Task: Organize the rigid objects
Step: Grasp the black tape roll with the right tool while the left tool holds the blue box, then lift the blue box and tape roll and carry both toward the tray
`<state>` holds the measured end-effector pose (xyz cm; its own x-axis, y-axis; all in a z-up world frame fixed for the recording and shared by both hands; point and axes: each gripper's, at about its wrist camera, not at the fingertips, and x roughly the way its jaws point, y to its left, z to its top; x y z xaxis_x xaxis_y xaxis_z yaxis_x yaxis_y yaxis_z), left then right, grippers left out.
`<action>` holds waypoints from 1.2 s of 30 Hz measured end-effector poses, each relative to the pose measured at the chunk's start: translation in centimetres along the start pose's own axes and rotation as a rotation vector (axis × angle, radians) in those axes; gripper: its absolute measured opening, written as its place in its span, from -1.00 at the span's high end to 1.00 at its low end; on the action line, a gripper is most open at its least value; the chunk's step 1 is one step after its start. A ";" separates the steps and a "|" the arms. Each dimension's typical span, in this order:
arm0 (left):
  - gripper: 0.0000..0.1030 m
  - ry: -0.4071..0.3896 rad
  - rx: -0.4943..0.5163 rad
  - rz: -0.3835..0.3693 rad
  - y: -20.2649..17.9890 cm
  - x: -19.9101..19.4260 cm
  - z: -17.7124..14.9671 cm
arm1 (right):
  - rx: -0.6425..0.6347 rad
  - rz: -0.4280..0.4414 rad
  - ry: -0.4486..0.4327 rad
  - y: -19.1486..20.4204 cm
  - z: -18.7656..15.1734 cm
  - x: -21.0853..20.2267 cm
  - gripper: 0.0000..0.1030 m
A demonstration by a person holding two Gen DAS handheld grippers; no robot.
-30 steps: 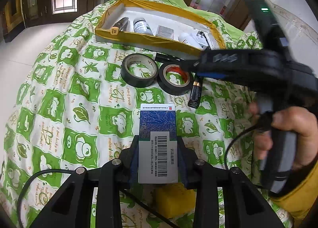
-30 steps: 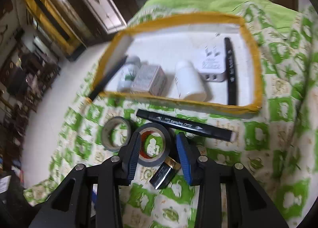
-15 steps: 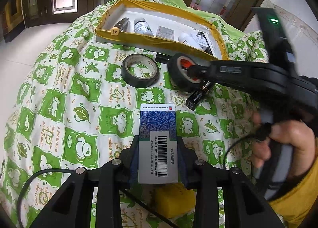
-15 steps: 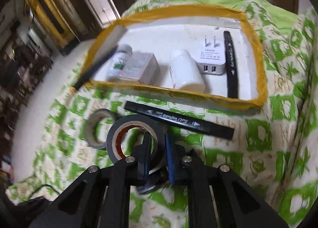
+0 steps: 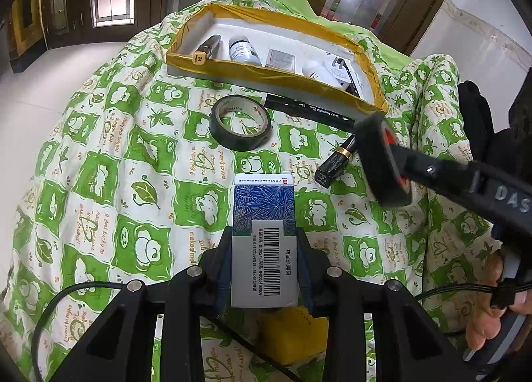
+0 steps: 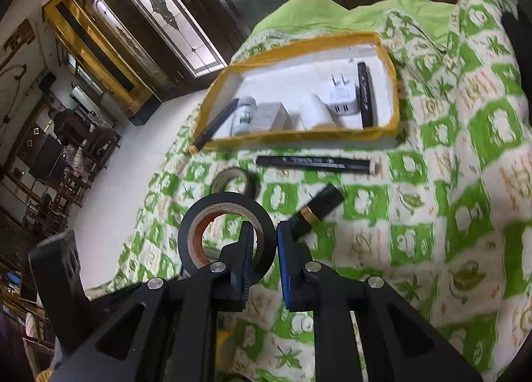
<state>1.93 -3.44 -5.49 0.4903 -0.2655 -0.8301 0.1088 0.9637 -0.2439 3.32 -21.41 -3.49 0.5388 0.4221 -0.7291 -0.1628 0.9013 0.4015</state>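
Note:
My left gripper (image 5: 264,249) is shut on a blue and white medicine box (image 5: 264,235), held above the green patterned cloth. My right gripper (image 6: 262,242) is shut on the wall of a black tape roll with a red core (image 6: 212,215), lifted off the cloth; the roll also shows in the left wrist view (image 5: 379,162). A yellow-rimmed white tray (image 5: 262,71) at the far side holds a bottle, a small box, a charger and markers; it also shows in the right wrist view (image 6: 299,135).
On the cloth lie a second black tape roll (image 5: 239,122), a black marker (image 5: 309,109) along the tray's front and a black and gold lipstick (image 5: 335,162). A yellow object (image 5: 292,332) lies under my left gripper. The floor drops away on the left.
My right gripper closed on the red-core tape roll, lifted it off the cloth and carried it back towards me and to the right. The left gripper and its box stayed still.

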 end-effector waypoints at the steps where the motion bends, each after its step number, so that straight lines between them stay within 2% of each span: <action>1: 0.32 0.000 0.001 0.001 0.0 0.0 0.0 | 0.003 -0.011 0.007 -0.1 0.0 0.3 0.73; 6: 0.32 0.000 0.003 0.002 -0.1 0.1 0.1 | 0.024 -0.040 0.021 -0.9 -0.3 1.1 0.73; 26: 0.32 -0.006 0.025 0.022 -0.4 0.1 0.0 | 0.033 -0.023 0.003 -0.9 0.0 0.5 0.73; 36: 0.32 -0.063 0.043 0.066 -1.0 -1.2 0.2 | 0.029 -0.003 -0.013 -0.4 0.1 -0.1 0.73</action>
<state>1.43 -4.05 -4.14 0.5508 -0.2006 -0.8102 0.1109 0.9797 -0.1672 3.40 -21.86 -3.53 0.5498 0.4175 -0.7235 -0.1373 0.8995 0.4148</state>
